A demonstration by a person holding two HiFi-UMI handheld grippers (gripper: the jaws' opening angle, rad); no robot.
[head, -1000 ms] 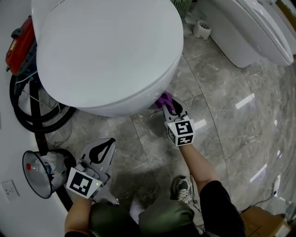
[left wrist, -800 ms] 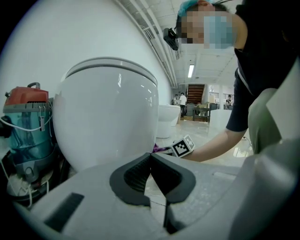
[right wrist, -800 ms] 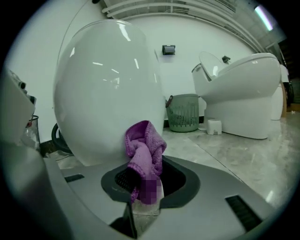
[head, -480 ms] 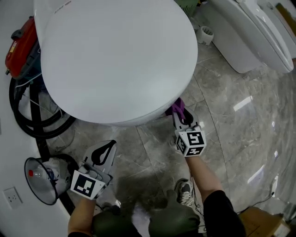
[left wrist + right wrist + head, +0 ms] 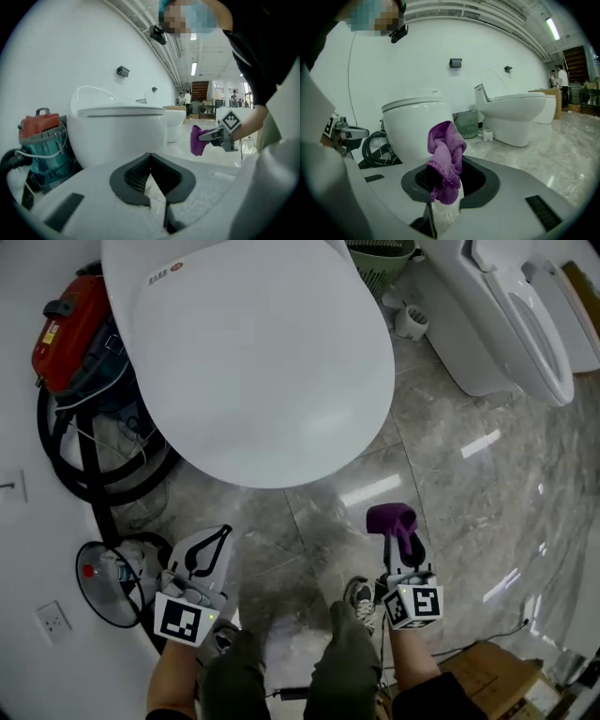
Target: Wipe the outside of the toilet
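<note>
Two toilets (image 5: 253, 362), one purple cloth (image 5: 390, 518) in right gripper (image 5: 401, 542)

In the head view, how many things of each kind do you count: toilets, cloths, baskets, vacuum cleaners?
Toilets: 2
Purple cloth: 1
Green basket: 1
Red vacuum cleaner: 1
Total: 5

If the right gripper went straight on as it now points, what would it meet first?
Most likely the toilet: its bowl sits dead ahead, behind the cloth in the right gripper. Only open floor seems to lie between, though depth is unclear.
</note>
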